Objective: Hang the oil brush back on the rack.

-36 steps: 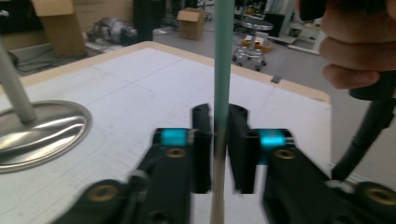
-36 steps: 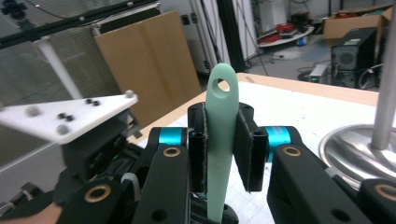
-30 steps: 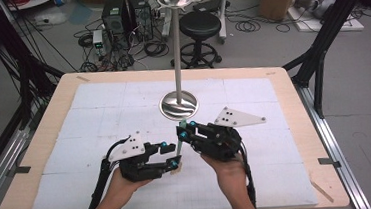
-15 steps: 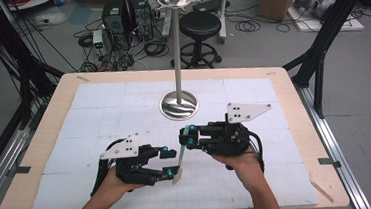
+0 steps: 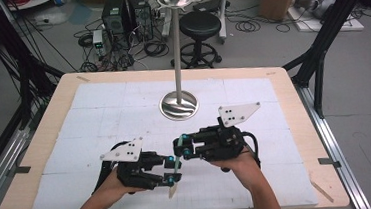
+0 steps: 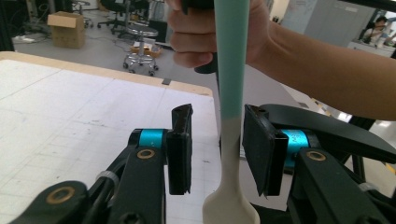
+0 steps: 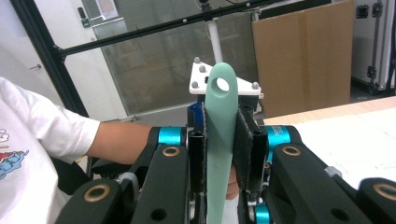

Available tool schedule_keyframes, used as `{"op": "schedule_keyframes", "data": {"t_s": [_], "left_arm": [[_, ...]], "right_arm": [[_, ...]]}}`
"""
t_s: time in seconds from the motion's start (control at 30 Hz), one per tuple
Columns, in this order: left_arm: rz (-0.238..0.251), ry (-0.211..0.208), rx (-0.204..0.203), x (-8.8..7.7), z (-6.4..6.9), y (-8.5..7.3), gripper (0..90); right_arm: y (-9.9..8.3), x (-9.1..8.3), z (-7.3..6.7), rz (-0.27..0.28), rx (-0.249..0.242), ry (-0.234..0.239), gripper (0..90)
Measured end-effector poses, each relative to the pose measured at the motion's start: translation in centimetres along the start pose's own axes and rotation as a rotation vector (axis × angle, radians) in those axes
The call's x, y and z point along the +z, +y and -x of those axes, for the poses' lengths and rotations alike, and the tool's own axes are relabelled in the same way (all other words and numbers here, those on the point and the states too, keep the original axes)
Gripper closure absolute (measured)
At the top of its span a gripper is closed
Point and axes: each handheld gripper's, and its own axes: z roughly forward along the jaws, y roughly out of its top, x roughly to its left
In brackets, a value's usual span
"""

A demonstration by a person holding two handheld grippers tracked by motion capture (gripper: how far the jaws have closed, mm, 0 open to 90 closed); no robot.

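On the white gridded bench [image 5: 99,116] we see a smooth mint-and-cream spatula [image 6: 232,93]. The right gripper [image 7: 219,140] pinches its holed handle; the left gripper [image 6: 217,140], spread, flanks its neck. Both have drifted rightward since earlier.

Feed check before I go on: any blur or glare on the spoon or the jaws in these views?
High view: even light, soft resolution, the spoon small, a gleam on the stand base. Left gripper view: spoon and jaws sharp, background hand slightly soft. Right gripper view: right gripper clear, bright window behind, no glare on the handle.
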Motion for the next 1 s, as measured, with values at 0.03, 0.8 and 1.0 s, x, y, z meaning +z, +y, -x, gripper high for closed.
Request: {"op": "schedule_keyframes", "data": {"t_s": [0.03, 0.8, 1.0], "left_arm": [[-0.001, -0.006, 0.001, 0.0, 0.0, 0.0, 64.4], [-0.028, 0.364, -0.047, 0.1, -0.3, 0.3, 82.2], [-0.042, 0.506, -0.059, 0.5, -0.3, 0.3, 82.1]], "right_arm": [[0.0, 0.0, 0.0, 0.0, 0.0, 0.006, 76.6], [-0.5, -0.2, -1.3, 0.057, 0.024, -0.434, 36.6], [-0.6, 0.6, -2.5, 0.049, 0.012, -0.633, 40.1]]}}
